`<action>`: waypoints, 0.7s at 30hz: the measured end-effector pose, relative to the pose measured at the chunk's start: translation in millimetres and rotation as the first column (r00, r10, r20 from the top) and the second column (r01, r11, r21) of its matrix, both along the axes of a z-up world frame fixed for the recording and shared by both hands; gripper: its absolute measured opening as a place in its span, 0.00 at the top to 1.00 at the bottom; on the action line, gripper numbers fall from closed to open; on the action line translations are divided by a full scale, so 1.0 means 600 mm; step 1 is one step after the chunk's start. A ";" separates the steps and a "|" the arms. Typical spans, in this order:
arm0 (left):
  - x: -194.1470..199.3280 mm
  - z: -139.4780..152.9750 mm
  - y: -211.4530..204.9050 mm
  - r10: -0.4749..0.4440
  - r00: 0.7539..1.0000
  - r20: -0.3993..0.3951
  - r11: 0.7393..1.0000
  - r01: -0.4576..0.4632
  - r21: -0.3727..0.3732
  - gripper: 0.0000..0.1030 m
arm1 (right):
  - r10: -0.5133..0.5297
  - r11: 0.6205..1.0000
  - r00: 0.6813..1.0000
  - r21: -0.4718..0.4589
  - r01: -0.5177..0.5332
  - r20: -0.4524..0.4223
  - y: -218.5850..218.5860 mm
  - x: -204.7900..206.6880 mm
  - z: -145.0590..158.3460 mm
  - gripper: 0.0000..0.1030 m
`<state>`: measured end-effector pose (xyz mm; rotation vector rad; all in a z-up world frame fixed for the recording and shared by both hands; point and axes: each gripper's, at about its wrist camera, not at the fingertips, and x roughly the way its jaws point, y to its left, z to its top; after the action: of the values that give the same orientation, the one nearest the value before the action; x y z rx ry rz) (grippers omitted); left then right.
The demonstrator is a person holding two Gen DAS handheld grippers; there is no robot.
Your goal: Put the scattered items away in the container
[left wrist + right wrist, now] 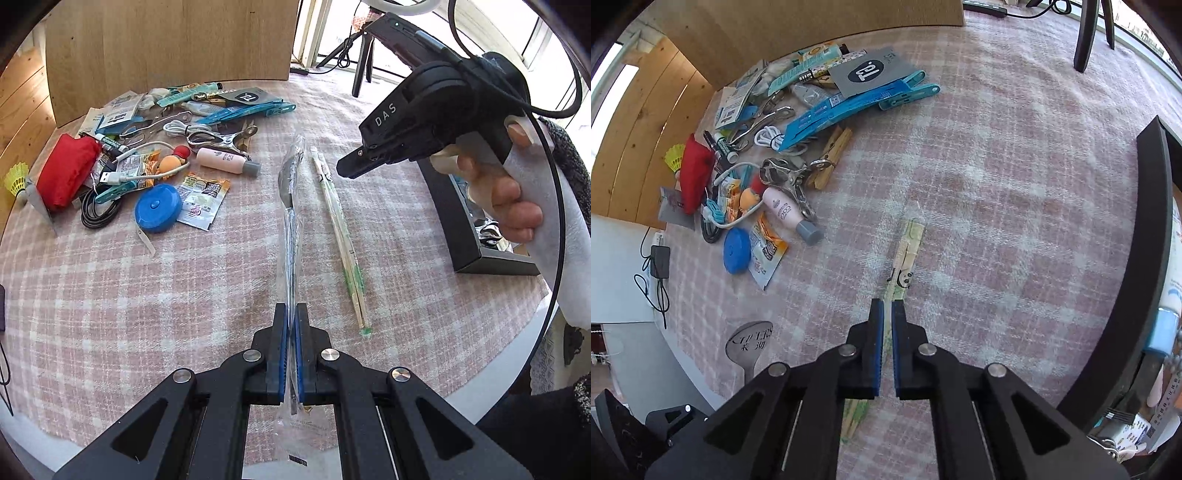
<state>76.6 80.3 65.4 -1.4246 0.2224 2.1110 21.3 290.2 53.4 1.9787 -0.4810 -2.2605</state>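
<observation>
Round table (491, 384) under pink plaid cloth (147, 295) bearing chopsticks (341, 229), black container (458, 229).

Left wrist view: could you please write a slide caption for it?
Left tool shut on a plastic-wrapped spoon, wrapped chopsticks alongside on the checked tablecloth.

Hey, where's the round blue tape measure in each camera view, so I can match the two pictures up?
Left wrist view: the round blue tape measure lies left of centre, at the pile's near edge.
Right wrist view: it sits at middle left, seen nearly edge-on.
Shared landmark: the pale pink bottle with a grey cap, just beyond it.
</observation>
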 end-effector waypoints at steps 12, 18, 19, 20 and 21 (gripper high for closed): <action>0.001 -0.002 -0.014 0.025 0.999 0.020 0.999 -0.025 0.034 0.97 | 0.019 0.993 0.999 0.112 -0.022 0.034 -0.099 -0.058 -0.082 0.66; 0.002 -0.002 -0.015 0.029 0.999 0.016 0.999 -0.029 0.037 0.97 | 0.112 0.963 0.993 0.245 -0.114 0.022 -0.121 -0.045 -0.080 0.86; 0.003 -0.002 -0.016 0.029 0.999 0.014 0.999 -0.030 0.037 0.97 | 0.103 0.968 0.994 0.228 -0.106 0.026 -0.114 -0.045 -0.080 0.87; 0.003 -0.001 -0.017 0.033 0.999 0.013 0.999 -0.033 0.037 0.97 | 0.085 0.975 0.996 0.206 -0.087 0.022 -0.106 -0.044 -0.077 0.91; 0.002 0.000 -0.019 0.036 0.999 0.013 0.999 -0.037 0.036 0.97 | 0.067 0.980 0.998 0.186 -0.067 0.010 -0.097 -0.043 -0.072 0.97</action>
<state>77.8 68.9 65.5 -1.4300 0.1536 2.1242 -4.3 232.0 10.3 2.0489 -0.2052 -2.3375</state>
